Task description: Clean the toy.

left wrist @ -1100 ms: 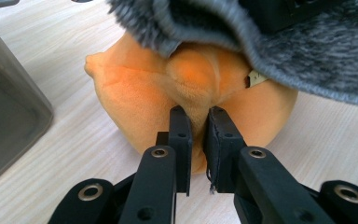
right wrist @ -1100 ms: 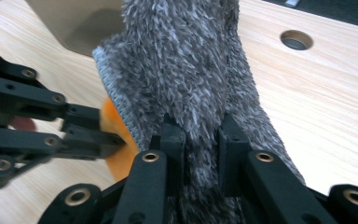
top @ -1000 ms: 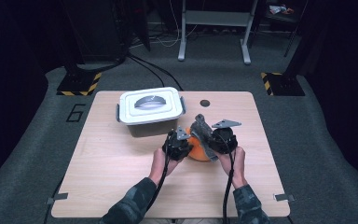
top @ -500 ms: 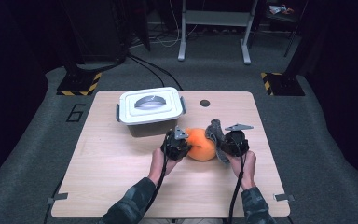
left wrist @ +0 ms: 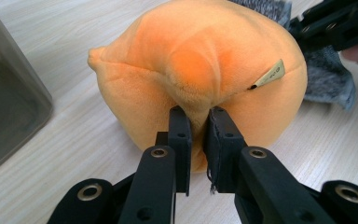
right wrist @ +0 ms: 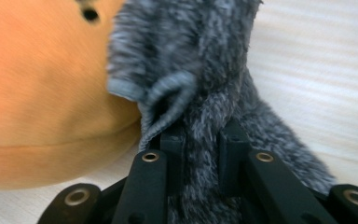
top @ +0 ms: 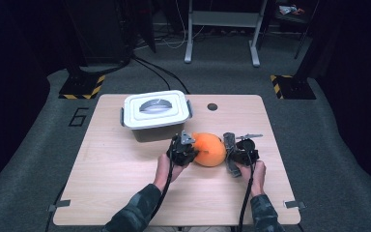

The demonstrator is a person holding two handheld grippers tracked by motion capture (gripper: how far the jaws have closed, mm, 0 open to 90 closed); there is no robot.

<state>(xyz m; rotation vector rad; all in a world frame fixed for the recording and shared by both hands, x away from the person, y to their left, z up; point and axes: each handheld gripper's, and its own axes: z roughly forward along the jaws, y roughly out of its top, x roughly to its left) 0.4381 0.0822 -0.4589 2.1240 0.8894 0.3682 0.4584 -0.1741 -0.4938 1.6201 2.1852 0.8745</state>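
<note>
Because the orange plush toy (top: 208, 149) rested on the wooden table (top: 125, 193) near its middle, just in front of the lidded plastic container (top: 156, 115), both tools could reach it from opposite sides. In the left gripper view, the plush body (left wrist: 200, 70) showed a seam ridge and a small sewn-in tag (left wrist: 270, 74); the left gripper (left wrist: 198, 116) was clamped on a pinch of that orange pile, the jaws drawn nearly together with a fold of fabric between them, which appeared to anchor the body against sliding. In the right gripper view, a grey fuzzy fabric piece (right wrist: 205, 65), seemingly a sock or sleeve with a ribbed cuff, lay against the orange surface (right wrist: 46, 93), and the right gripper (right wrist: 204, 135) was closed on the grey material, which filled the gap between the jaws. Opposed holds of this kind suggested a separating operation: one tool fixed the toy while the other drew the grey covering away from it. From the high view, the left gripper (top: 181, 150) and right gripper (top: 236, 152) flanked the toy closely, each held in one hand with its cable trailing toward the person. Whether the grey piece was attached to the toy could not be determined. The container stayed lidded, apart from both tools.
</note>
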